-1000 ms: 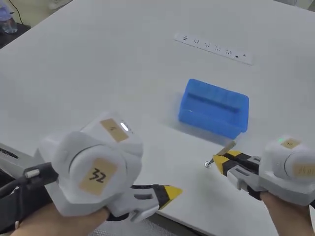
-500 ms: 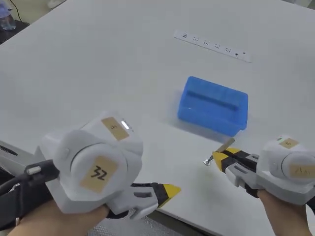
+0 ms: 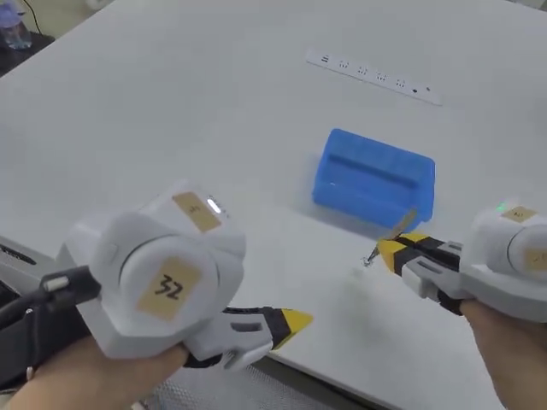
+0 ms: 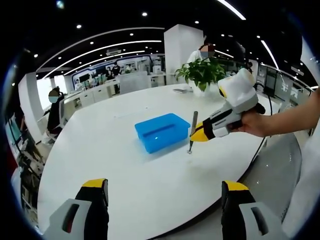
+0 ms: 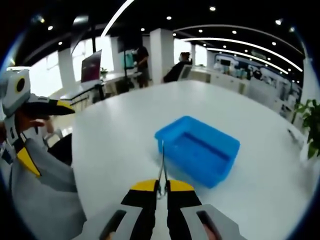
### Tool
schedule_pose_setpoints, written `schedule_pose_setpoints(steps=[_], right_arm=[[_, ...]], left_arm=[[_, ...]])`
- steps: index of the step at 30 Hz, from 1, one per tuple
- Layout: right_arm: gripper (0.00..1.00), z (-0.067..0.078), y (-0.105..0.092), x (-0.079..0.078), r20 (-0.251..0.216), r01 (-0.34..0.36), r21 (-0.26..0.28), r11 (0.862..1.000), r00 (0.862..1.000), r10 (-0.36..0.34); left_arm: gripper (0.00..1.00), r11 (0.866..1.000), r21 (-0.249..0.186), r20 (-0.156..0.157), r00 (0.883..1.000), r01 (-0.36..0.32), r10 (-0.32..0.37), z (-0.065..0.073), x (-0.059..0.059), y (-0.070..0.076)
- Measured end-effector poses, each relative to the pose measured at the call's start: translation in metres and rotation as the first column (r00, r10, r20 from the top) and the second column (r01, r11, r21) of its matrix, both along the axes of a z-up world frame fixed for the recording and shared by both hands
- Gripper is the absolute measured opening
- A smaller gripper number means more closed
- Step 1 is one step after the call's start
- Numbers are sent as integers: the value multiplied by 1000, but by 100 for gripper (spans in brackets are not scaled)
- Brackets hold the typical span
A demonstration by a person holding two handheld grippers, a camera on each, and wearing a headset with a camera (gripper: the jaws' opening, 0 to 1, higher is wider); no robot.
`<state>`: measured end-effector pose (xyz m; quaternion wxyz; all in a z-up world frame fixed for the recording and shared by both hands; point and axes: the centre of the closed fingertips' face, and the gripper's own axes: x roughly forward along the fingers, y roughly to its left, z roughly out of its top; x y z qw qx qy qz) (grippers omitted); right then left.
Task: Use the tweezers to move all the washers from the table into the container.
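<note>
While the tweezers (image 3: 391, 237) hover at the near side of the blue container (image 3: 376, 175), no washer can be made out inside it.
Right gripper (image 3: 395, 249), jaws clamped on the tweezers, aims their tips at the table (image 3: 171, 111) just before the container; a dark speck (image 3: 367, 260) there may be a washer. Left gripper (image 3: 291, 323) hangs well short of the container, jaws apart, empty. The transfer looks barely begun.

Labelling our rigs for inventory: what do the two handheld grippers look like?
Both have bulky white housings and black fingers tipped yellow. The left gripper carries a tan sticker reading 32 and a black cable. The right gripper has a tan sticker and green light.
</note>
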<state>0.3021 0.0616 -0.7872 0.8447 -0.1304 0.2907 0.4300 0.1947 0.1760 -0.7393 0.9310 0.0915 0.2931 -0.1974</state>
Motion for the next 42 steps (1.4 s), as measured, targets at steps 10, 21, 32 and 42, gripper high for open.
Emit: schedule_pose_setpoints(steps=[10, 21, 32, 42], right_arm=[[3, 29, -4, 20, 62, 25, 23, 999, 998, -27], [3, 50, -3, 52, 106, 72, 76, 995, 991, -80], [3, 38, 0, 80, 116, 105, 73, 992, 987, -113], [3, 14, -1, 101, 113, 109, 18, 994, 987, -111]], left_arm=[[96, 1000, 2, 1, 1000, 4, -4, 0, 1, -1], [96, 1000, 7, 0, 1000, 8, -8, 1, 3, -1], [96, 1000, 7, -4, 1000, 4, -4, 0, 3, 0], [96, 1000, 12, -18, 1000, 7, -7, -4, 2, 1]])
